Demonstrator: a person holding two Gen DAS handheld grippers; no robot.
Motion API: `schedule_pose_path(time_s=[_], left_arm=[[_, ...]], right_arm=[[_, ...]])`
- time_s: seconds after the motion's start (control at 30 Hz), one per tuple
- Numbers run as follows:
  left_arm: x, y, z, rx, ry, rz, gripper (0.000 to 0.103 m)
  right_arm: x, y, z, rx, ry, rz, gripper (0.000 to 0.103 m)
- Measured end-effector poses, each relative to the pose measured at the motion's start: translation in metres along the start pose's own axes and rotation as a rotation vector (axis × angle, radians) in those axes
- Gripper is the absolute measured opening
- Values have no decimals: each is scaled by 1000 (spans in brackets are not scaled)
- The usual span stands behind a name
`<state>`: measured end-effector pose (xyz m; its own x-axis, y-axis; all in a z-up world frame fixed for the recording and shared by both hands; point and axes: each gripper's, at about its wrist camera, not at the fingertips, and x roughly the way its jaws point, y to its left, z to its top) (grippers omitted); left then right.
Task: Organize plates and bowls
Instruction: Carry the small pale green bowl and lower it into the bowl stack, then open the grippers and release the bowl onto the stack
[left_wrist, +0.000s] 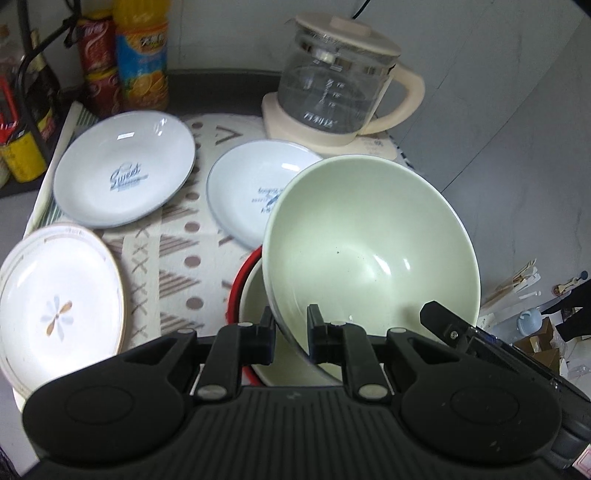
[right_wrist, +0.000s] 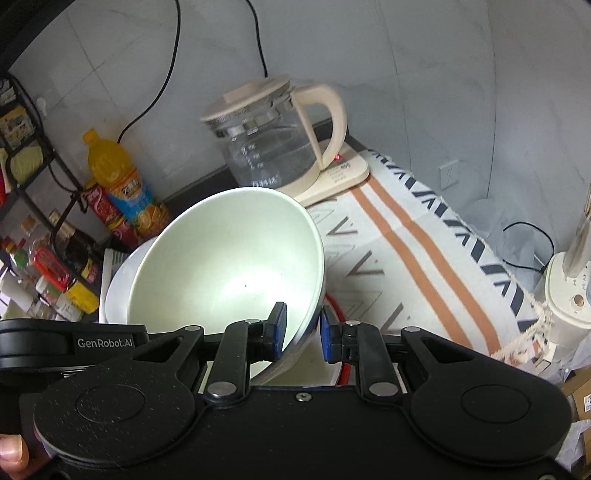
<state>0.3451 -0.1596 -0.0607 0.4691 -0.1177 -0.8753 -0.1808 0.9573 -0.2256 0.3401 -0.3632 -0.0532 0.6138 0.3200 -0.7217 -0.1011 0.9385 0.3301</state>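
Observation:
A pale green bowl (left_wrist: 369, 243) is held tilted above a red-rimmed bowl (left_wrist: 245, 280) on the patterned cloth. My left gripper (left_wrist: 290, 325) straddles the green bowl's near rim, fingers close on either side of it. My right gripper (right_wrist: 303, 328) straddles the same bowl's (right_wrist: 229, 258) rim on its right side, with a small gap showing at the outer finger. Its tip shows in the left wrist view (left_wrist: 439, 321). A plate marked "Sweet" (left_wrist: 123, 168), a second blue-print plate (left_wrist: 255, 188) and a flower plate (left_wrist: 55, 306) lie on the cloth.
A glass kettle (left_wrist: 332, 88) on its cream base stands at the back by the wall. Juice bottle (left_wrist: 142, 55) and cans (left_wrist: 98, 59) stand at back left beside a black rack (right_wrist: 29, 177) of jars. A white appliance (right_wrist: 569, 288) stands at the far right.

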Motion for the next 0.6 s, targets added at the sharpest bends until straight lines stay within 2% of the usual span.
schedule_pose_path(time_s=[0.47,0.6], left_arm=[[12,16,-19,-47,41,7,16],[14,16,-19,-38,23,13,16]], right_arm=[[10,3,-25,0,47,-9,20],[16,4,-29,-7,63,-12,20]])
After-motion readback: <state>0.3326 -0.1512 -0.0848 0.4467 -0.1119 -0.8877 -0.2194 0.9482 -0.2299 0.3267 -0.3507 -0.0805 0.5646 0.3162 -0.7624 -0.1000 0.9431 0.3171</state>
